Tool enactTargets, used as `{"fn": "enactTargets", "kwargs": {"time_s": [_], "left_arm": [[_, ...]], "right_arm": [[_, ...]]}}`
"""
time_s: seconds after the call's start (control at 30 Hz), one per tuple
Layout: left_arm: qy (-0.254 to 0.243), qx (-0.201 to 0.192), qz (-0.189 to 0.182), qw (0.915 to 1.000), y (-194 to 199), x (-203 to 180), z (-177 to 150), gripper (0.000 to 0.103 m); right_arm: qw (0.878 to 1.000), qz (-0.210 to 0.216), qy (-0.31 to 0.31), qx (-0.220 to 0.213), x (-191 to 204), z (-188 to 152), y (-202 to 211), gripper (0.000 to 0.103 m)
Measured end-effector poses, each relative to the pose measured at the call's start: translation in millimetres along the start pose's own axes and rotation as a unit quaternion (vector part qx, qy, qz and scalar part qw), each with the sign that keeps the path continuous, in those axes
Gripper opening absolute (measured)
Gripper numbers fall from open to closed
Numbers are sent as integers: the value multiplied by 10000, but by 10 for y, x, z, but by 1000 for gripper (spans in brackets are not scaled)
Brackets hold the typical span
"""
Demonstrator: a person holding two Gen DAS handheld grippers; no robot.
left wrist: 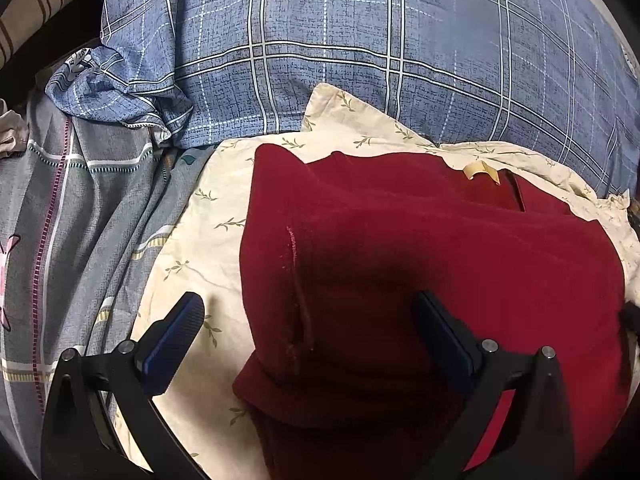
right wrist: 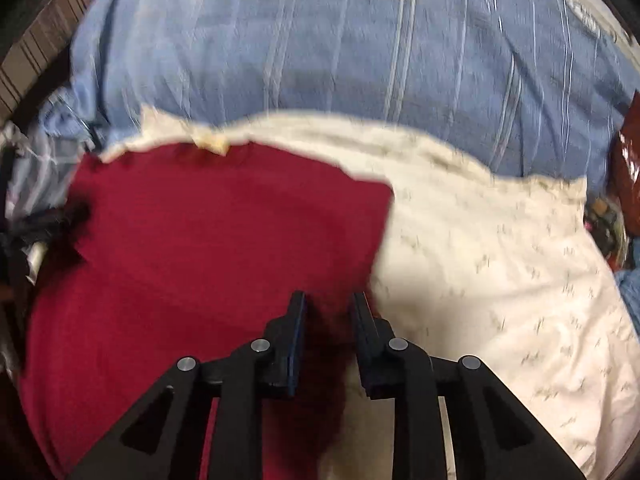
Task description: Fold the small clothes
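A dark red fleece garment (left wrist: pixel 420 264) lies partly folded on a cream leaf-print cloth (left wrist: pixel 208 240), with a cream neck label (left wrist: pixel 480 170) at its far edge. My left gripper (left wrist: pixel 310 308) is wide open just above the garment's left side, one finger over the cream cloth, one over the red fabric. In the blurred right wrist view the garment (right wrist: pixel 200 248) fills the left half. My right gripper (right wrist: pixel 330 300) hovers at its right edge, jaws narrowly apart with nothing between them.
A blue plaid pillow or duvet (left wrist: pixel 360 48) rises behind the garment. Grey striped bedding (left wrist: pixel 80 208) lies to the left. In the right wrist view the cream cloth (right wrist: pixel 500 272) spreads right, with dark red and colourful items (right wrist: pixel 628 184) at the far right edge.
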State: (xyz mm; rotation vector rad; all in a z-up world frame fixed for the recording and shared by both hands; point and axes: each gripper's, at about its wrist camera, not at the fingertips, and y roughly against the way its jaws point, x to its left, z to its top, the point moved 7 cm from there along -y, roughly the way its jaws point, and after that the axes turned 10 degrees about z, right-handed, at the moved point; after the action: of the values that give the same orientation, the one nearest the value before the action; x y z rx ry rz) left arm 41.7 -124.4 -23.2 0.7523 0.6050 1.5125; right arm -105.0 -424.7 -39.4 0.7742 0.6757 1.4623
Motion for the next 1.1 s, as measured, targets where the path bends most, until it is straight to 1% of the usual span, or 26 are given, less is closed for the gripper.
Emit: {"fn": "enactTargets", "kwargs": {"time_s": [0.03,0.13,0.17,0.23,0.3,0.37,0.43,0.5,0.6,0.63,0.67,0.7,0.73,0.8,0.83,0.93,1.0,1.07,1.1], "left_arm": [[11,-4,1,10000,2,4,-1,103],[41,-9,-12,10000,8,11,-1,103],[56,-8,-22,10000,15,17,-3,103],[81,-12,-47,10000,41,28,-7,103],[114,-6,-72,9999,90,49,-34,103],[119,8,-137,9998,154,71,-83,103],[98,6,-227,9997,246,93,-143,103],[130,-33,-278,9995,334,123,-190,103],[210,115,-296,9993,431,175,-295,103],[244,144,-277,9992,462,197,-332,103],[267,159,-244,9992,504,225,-381,103],[279,171,-216,9992,539,248,-423,103],[290,183,-185,9992,596,281,-485,103],[305,190,-147,9992,705,346,-609,103],[299,194,-133,9993,745,372,-658,103],[223,229,-83,9995,866,425,-823,103],[155,246,-93,9995,938,426,-923,103],[113,246,-102,9996,990,420,-994,103],[100,252,-109,9996,1018,419,-1036,103]], "right_arm": [[9999,-1,14,-141,0,-13,14,20],[9999,-47,-2,-113,4,11,72,21],[9999,-39,-54,-110,-3,10,102,25],[9997,-6,-221,-134,-50,-16,191,25],[9986,135,-457,-224,-105,-73,269,30],[9966,360,-694,-276,-122,-143,311,41],[9939,563,-893,-324,-126,-187,323,45],[9925,629,-982,-363,-144,-188,313,45],[9893,799,-1105,-515,-172,-101,280,44],[9892,822,-1117,-475,-190,-73,227,40],[9911,727,-1054,-353,-206,-63,157,26],[9930,584,-992,-247,-219,-66,105,23],[9933,534,-1000,-220,-233,-78,89,24],[9914,582,-1143,-239,-246,-133,163,25],[9914,577,-1145,-254,-242,-174,222,27],[9925,682,-959,-321,-161,-297,430,28],[9927,843,-825,-270,-80,-432,581,34],[9920,1006,-725,-223,31,-597,723,49],[9915,1080,-697,-180,71,-659,755,52]]}}
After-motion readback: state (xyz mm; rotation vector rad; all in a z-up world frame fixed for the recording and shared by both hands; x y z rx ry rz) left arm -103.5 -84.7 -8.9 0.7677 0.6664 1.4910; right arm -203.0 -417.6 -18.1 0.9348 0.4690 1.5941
